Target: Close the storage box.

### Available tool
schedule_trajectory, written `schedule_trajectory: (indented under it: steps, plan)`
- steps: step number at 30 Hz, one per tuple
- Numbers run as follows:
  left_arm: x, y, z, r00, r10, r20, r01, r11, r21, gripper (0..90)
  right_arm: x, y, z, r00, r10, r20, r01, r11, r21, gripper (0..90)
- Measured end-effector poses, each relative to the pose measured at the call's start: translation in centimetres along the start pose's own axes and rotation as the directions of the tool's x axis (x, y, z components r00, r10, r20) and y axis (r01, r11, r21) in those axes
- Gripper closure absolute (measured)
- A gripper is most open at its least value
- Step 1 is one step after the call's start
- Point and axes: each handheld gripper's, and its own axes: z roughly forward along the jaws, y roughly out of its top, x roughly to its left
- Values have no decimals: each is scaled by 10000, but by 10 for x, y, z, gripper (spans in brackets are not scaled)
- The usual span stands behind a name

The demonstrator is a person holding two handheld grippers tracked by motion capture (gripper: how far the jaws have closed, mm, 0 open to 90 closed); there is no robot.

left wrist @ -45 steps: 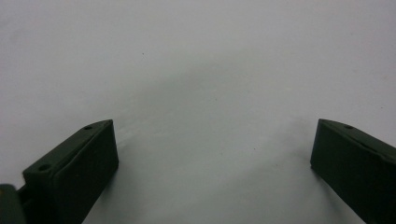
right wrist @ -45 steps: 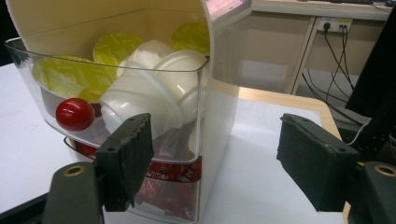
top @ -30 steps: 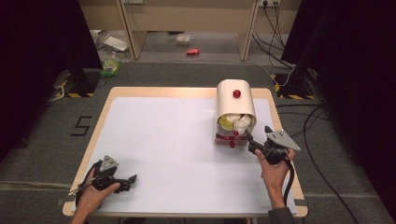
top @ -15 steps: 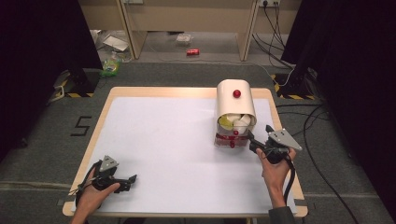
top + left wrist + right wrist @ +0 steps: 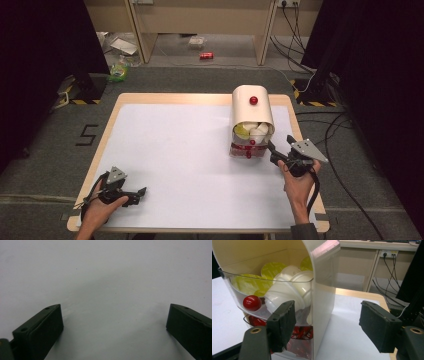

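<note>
At the right side of the bench (image 5: pixel 165 150) sits the cream dispenser (image 5: pixel 251 107), an arched housing with a red knob (image 5: pixel 253 100) on top and two clear drawers facing the person. Upper drawer (image 5: pixel 265 298) holds white and yellow-green lidded capsules (image 5: pixel 284 290) plus its own red pull knob (image 5: pixel 252 302); lower drawer (image 5: pixel 297 340) has red wrapped items, hard to identify. Right tool (image 5: pixel 274 148) is just beside the dispenser's front right corner, jaws spread wide and gripping nothing; in the right gripper view one jaw sits in front of the drawers, the other off to the open side, so the housing's side wall falls between them. Looks lined up to brace or pinch that corner, or to go for a drawer, can't tell which. Right hand (image 5: pixel 298 184) comes in low from the bench's near edge, forearm angled toward the dispenser, tool pointing up and left. Left tool (image 5: pixel 139 191) is parked near the front left corner, well apart from the dispenser, jaws released over bare white surface, hand (image 5: pixel 100 210) resting at the edge, likely idle to keep clear.
</note>
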Motion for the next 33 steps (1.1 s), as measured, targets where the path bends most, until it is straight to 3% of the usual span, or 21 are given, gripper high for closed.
schedule_trajectory:
  steps: [18,33]
  plan:
    - [0,0,0,10000,7,2,-7,10000,7,1,-4,-6,-11,9998,-178,-22,178,9998,96,229]
    - [0,0,0,10000,0,2,0,10000,0,2,-8,-5,-21,9999,-24,129,24,10000,-48,215]
